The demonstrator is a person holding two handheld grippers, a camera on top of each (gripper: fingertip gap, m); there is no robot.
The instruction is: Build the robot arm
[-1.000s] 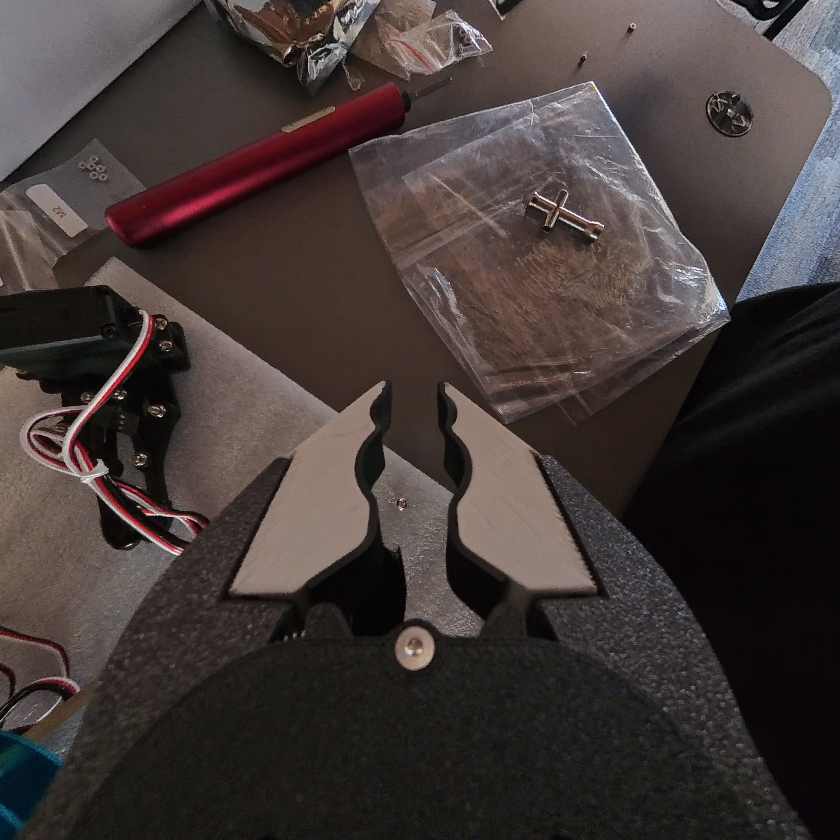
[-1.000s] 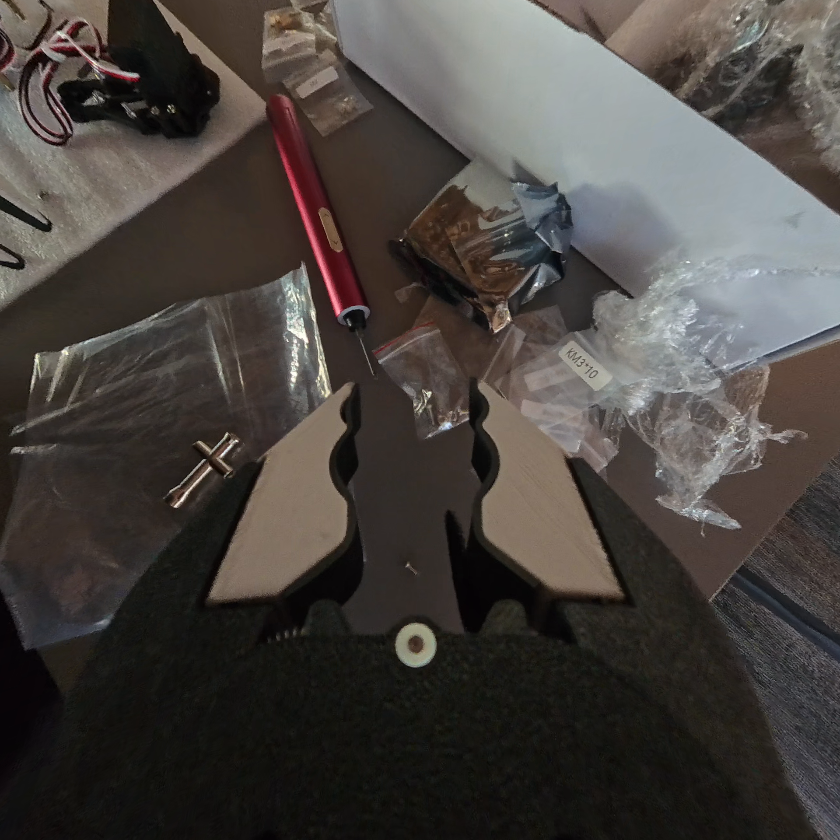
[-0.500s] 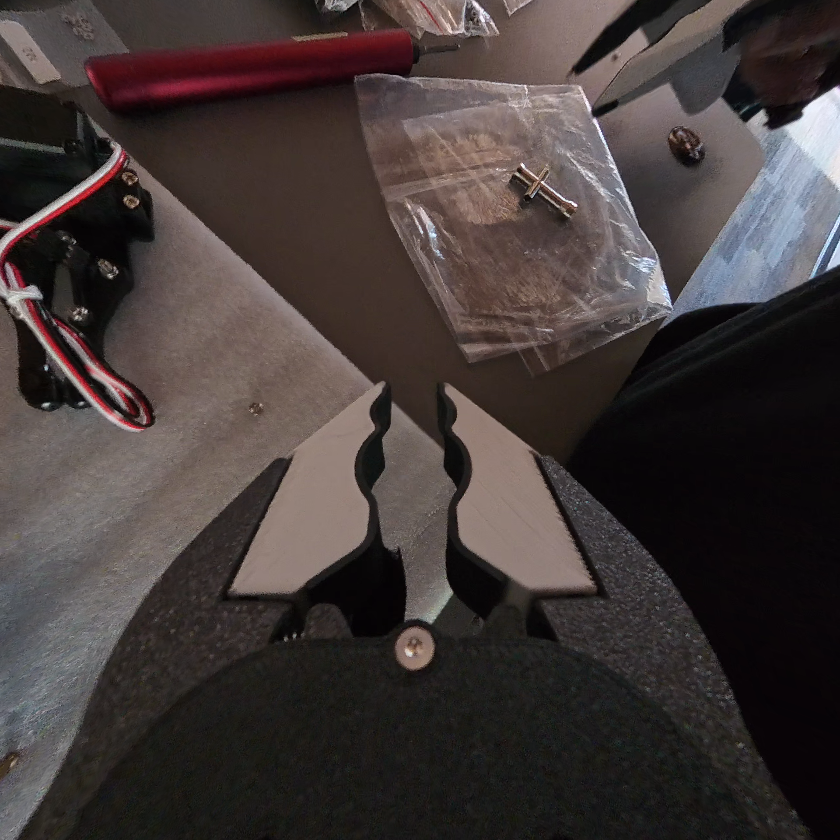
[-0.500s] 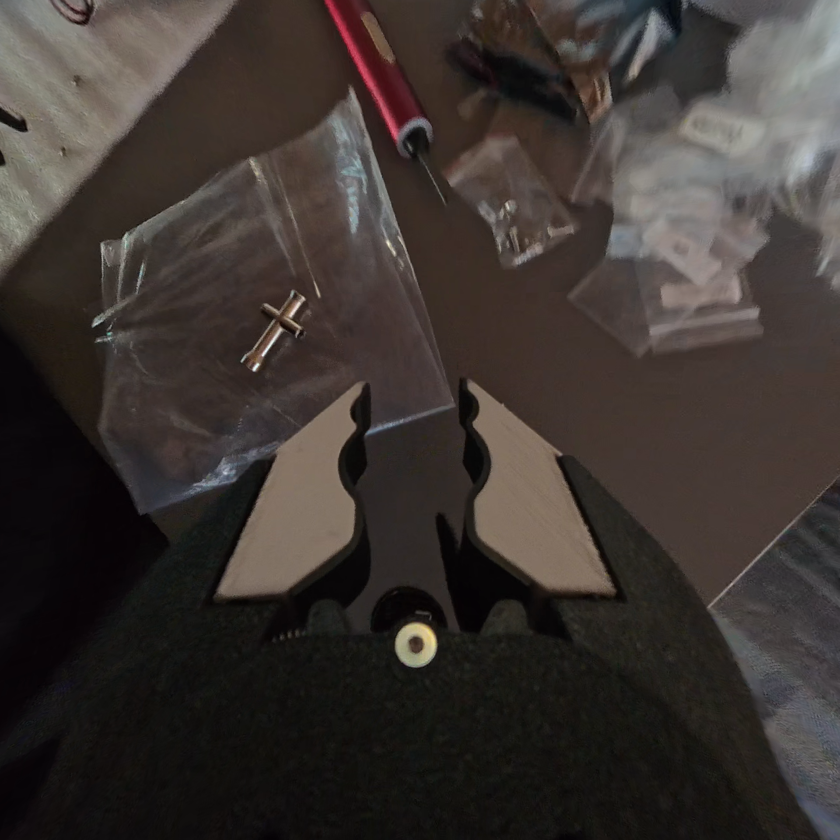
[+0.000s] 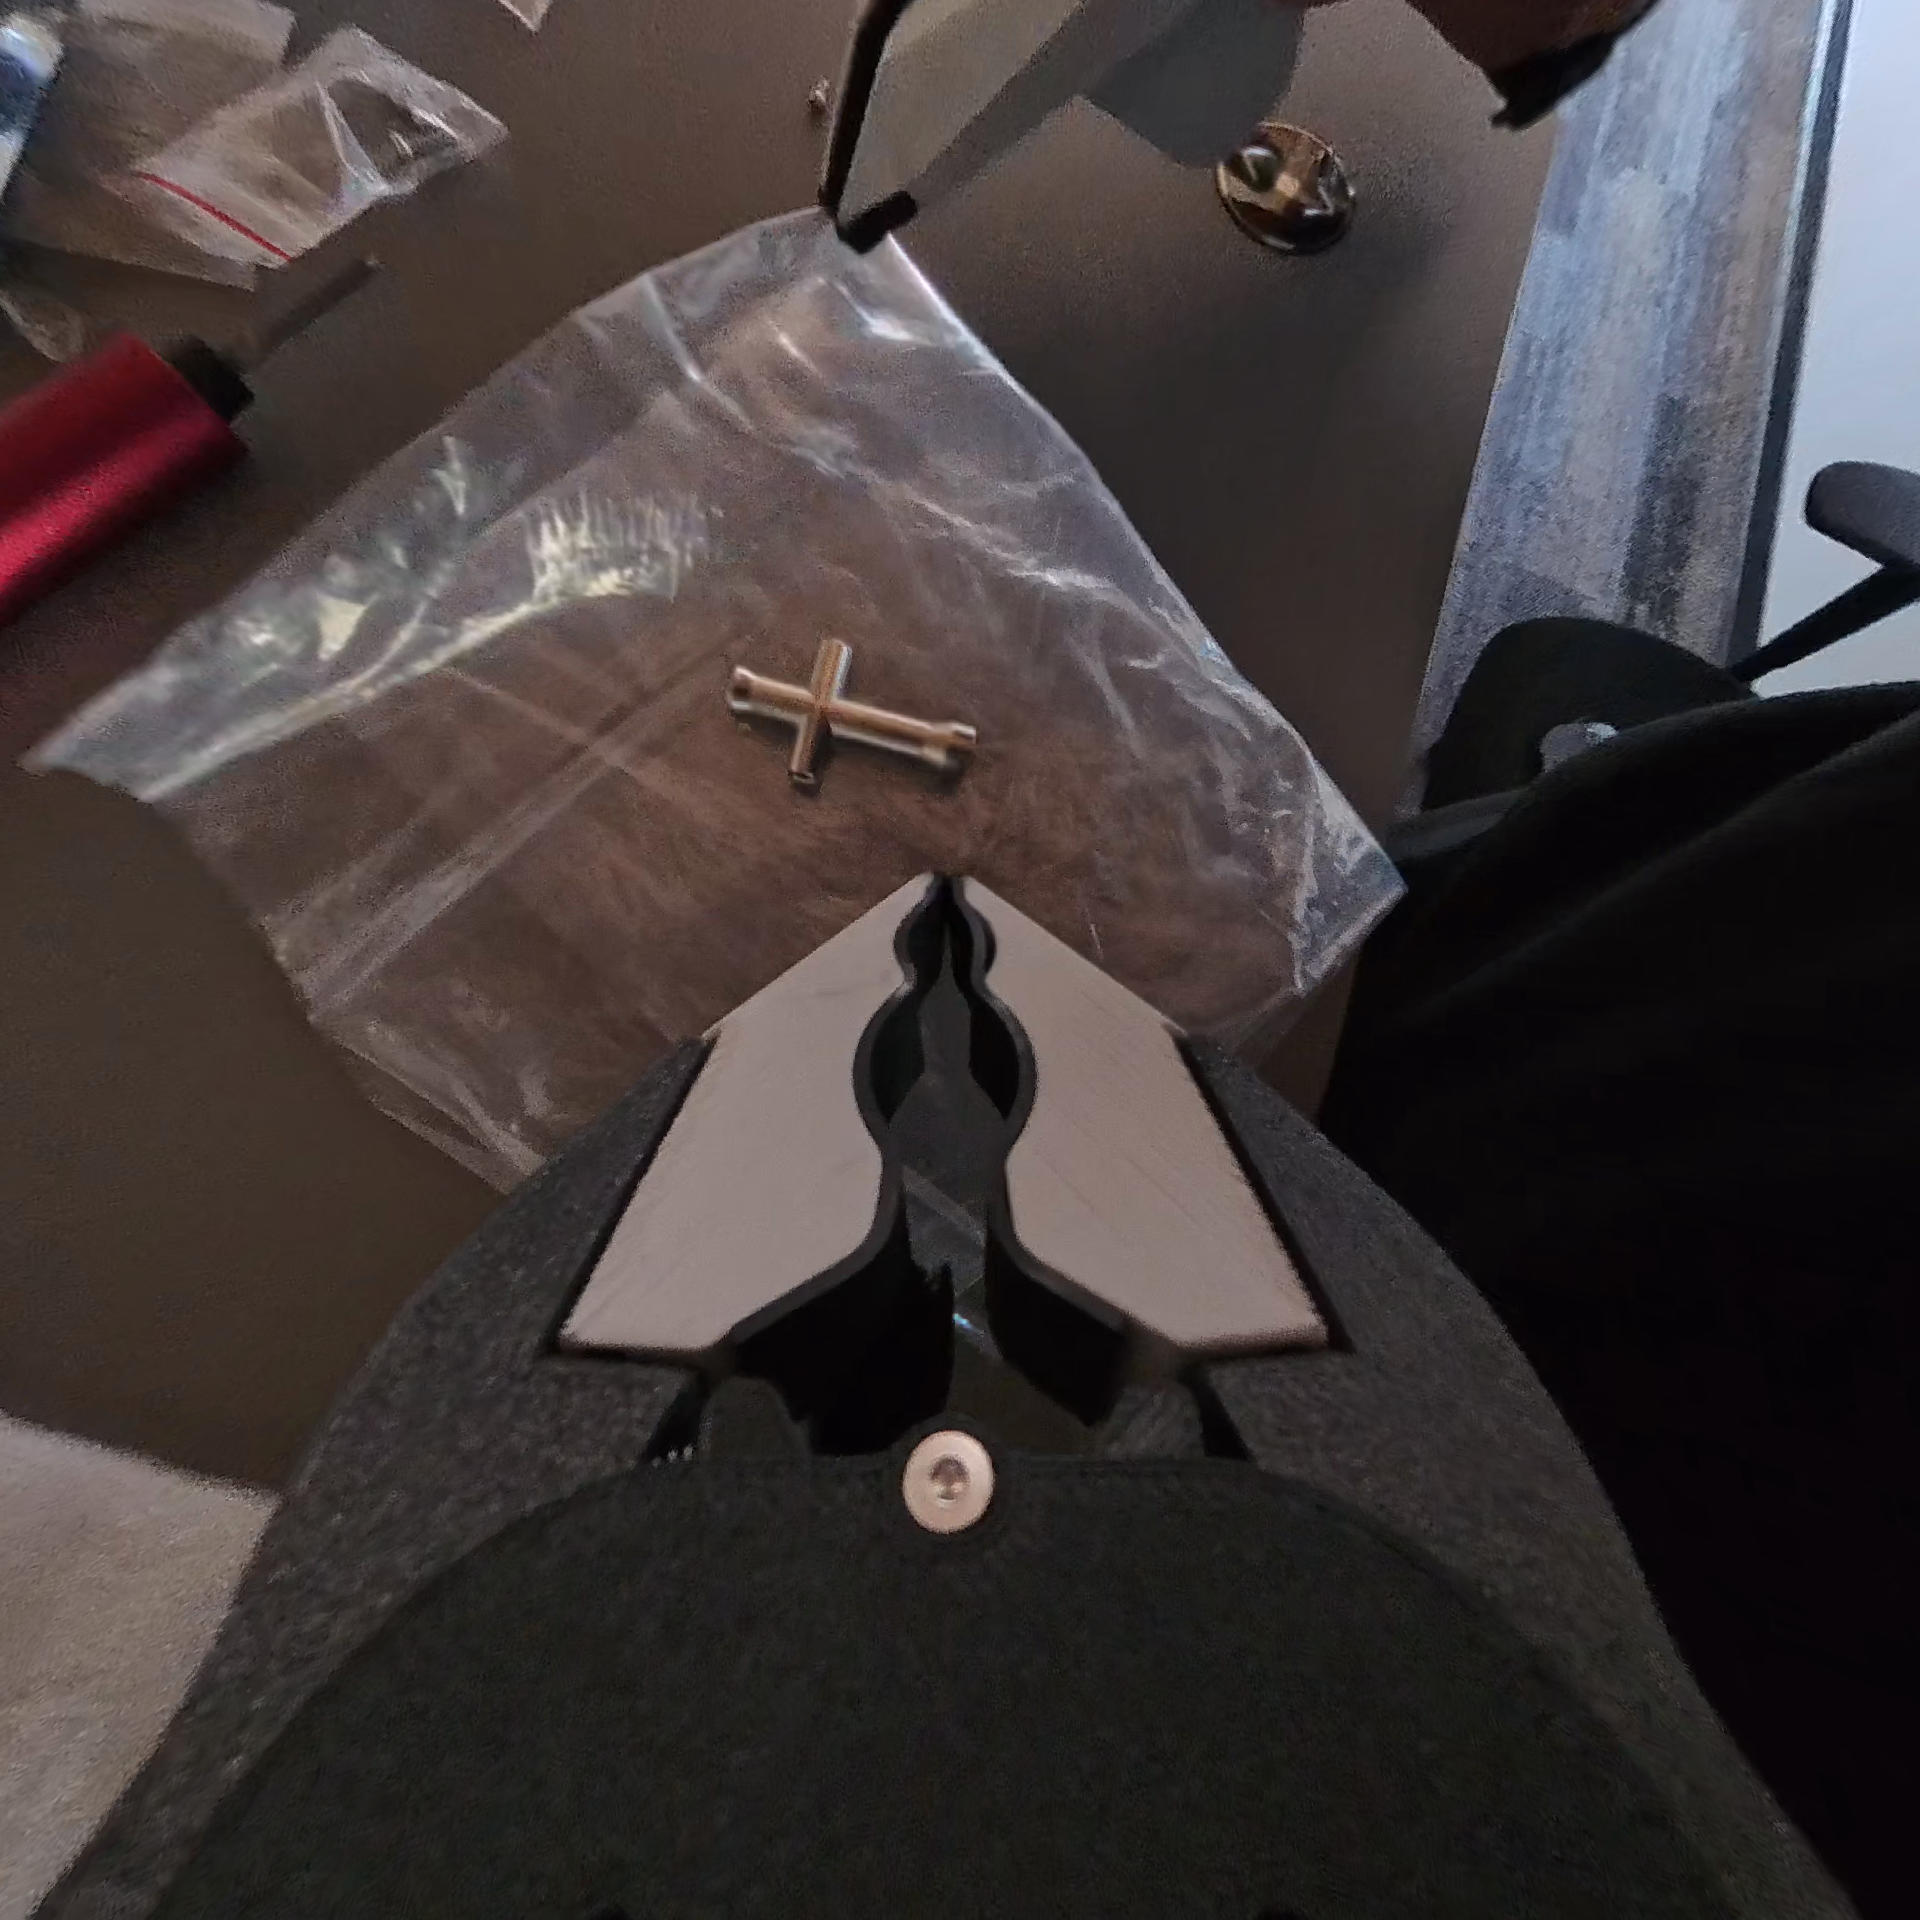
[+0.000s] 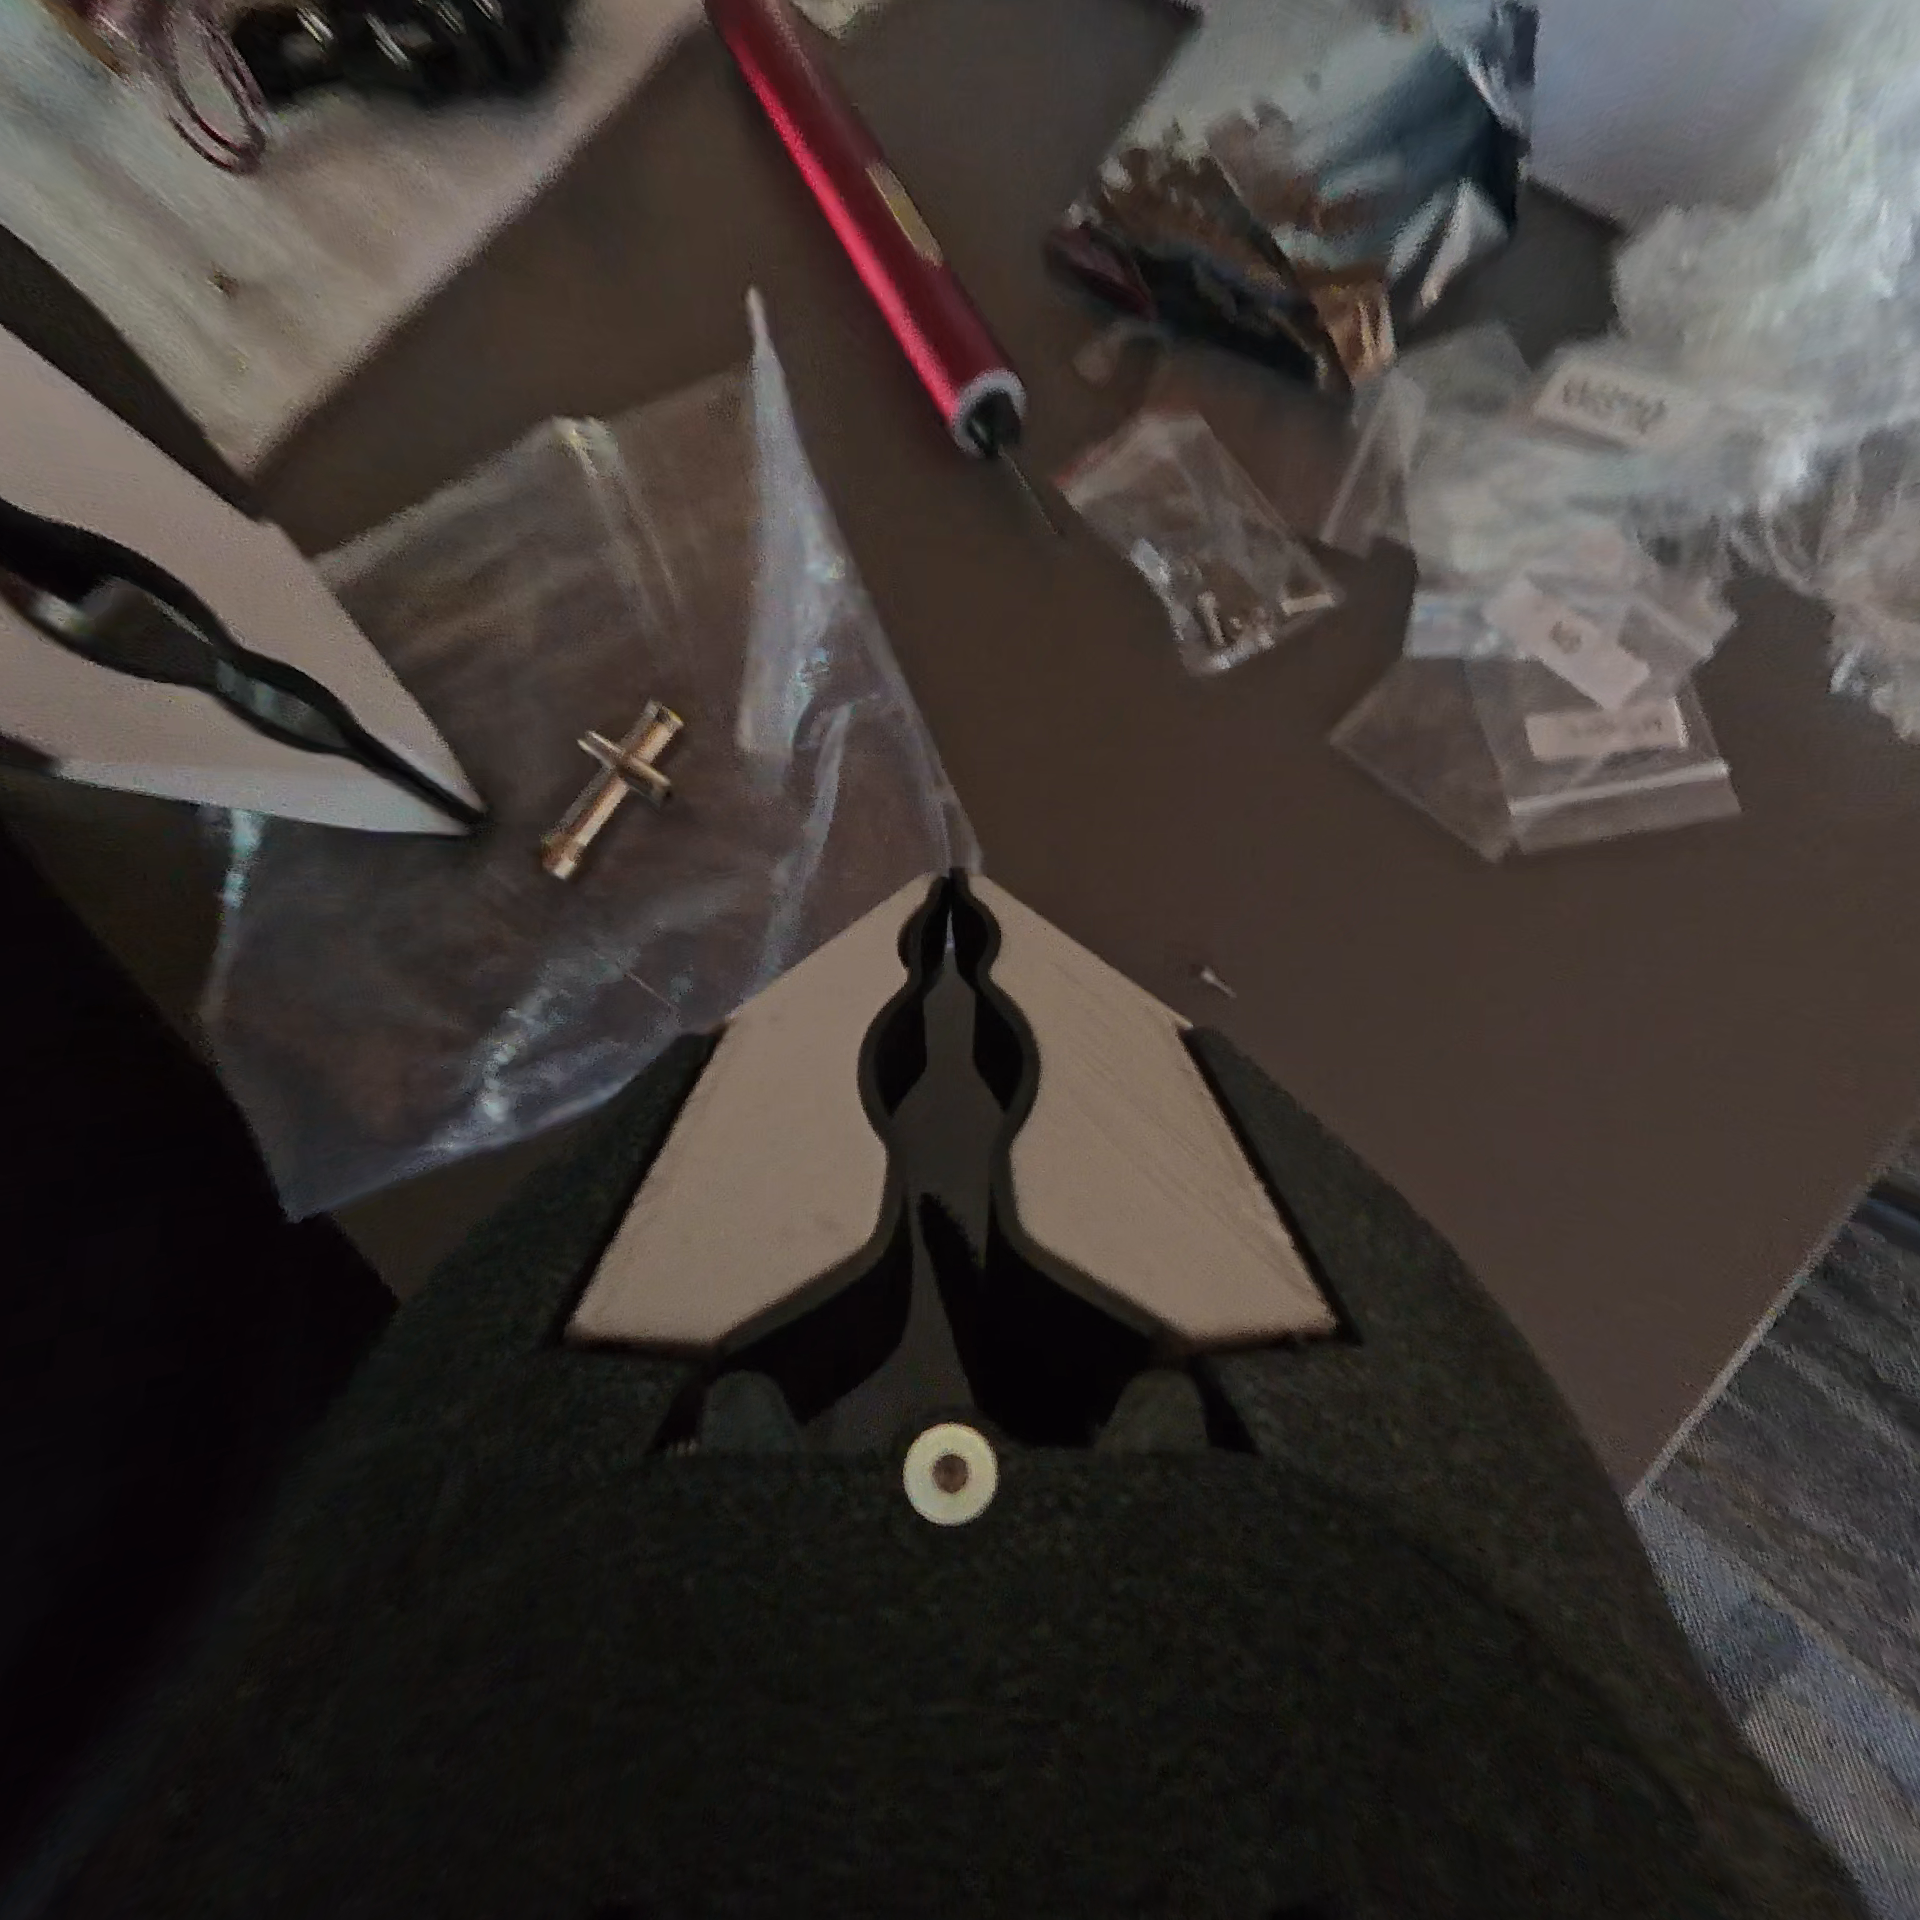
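Note:
A clear plastic bag [image 5: 623, 727] lies on the brown table [image 5: 1195, 436], with a small metal cross wrench [image 5: 847, 717] at its middle. My left gripper [image 5: 945, 883] is shut, its tips down at the bag's surface just short of the wrench. It shows the same way in the right wrist view [image 6: 468, 821], beside the wrench [image 6: 613, 790]. My right gripper [image 6: 951, 883] is shut on a corner of the bag [image 6: 520, 987], and the film rises in a fold to its tips. In the left wrist view it [image 5: 868, 218] pinches the bag's far corner.
A red electric screwdriver [image 6: 873, 218] lies beyond the bag. Several small bags of screws [image 6: 1538, 727] and crumpled wrapping [image 6: 1299, 208] lie to the right. A loose screw [image 6: 1210, 977] lies by my right fingers. A grey foam pad [image 5: 83, 1558] is left, the table edge [image 5: 1475, 520] and dark clothing [image 5: 1662, 1143] right. The tips of one gripper are about 12 cm away from the tips of the other.
Both grippers moved in over the bag and shut. The right one closed on the bag's corner and raised the film. The left one swung from the foam pad to the bag beside the wrench.

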